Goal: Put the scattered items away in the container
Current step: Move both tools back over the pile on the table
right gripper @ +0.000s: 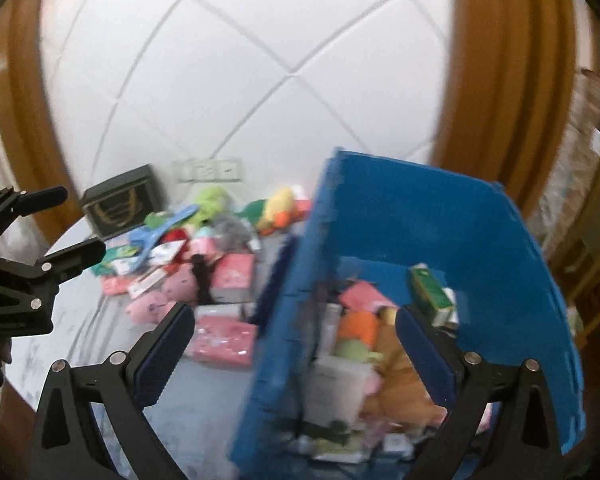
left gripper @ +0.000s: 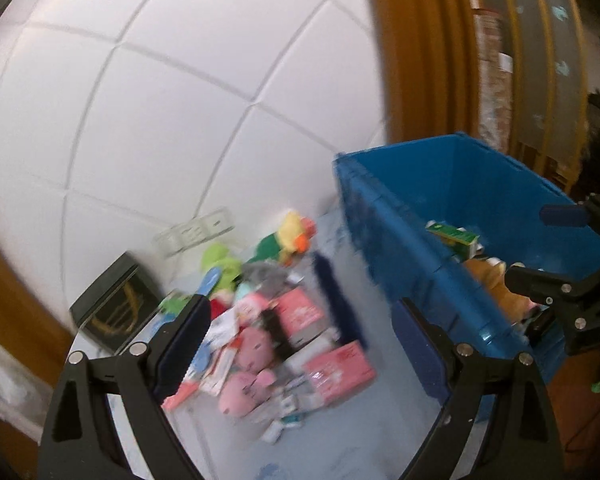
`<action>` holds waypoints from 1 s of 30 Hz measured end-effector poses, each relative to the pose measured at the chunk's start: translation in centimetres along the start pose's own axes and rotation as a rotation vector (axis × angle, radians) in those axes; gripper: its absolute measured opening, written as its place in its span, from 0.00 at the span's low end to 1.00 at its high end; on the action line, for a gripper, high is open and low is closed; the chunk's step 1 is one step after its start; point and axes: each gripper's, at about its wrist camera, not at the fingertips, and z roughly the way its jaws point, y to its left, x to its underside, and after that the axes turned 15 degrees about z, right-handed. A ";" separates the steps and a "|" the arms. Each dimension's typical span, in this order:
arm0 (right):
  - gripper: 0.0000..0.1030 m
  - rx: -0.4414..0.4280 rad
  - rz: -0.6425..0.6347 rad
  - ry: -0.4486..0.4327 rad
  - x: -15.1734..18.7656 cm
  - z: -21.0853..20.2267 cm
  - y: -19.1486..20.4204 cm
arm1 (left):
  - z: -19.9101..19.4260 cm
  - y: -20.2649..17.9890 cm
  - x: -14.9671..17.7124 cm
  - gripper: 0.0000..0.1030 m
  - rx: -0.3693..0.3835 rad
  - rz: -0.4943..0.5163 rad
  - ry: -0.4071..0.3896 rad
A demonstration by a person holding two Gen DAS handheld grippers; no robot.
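Both tongs, left and right, gape empty, blue bin under the right.

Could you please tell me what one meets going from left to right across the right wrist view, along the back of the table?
Dark green box → green plush → yellow duck plush → blue container.

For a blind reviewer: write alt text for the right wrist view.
The open, empty right gripper straddles the near wall of a blue bin already holding boxes and soft toys. Left of the bin, pink boxes, pink plush toys and other clutter lie scattered on the pale table, with the open left gripper at the left edge.
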 end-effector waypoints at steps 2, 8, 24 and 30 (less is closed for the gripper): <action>0.99 -0.022 -0.024 0.020 0.4 0.8 2.1 | -0.3 1.4 1.6 0.89 -0.017 -0.025 0.016; 0.99 -0.064 -0.114 0.073 2.3 3.2 8.6 | -0.7 6.4 7.3 0.89 -0.066 -0.105 0.079; 0.99 -0.071 -0.202 0.201 7.2 11.8 20.2 | 4.3 16.1 20.3 0.89 -0.069 -0.198 0.233; 0.99 -0.039 -0.185 0.305 11.1 17.3 21.6 | 9.4 18.2 24.4 0.89 -0.036 -0.195 0.287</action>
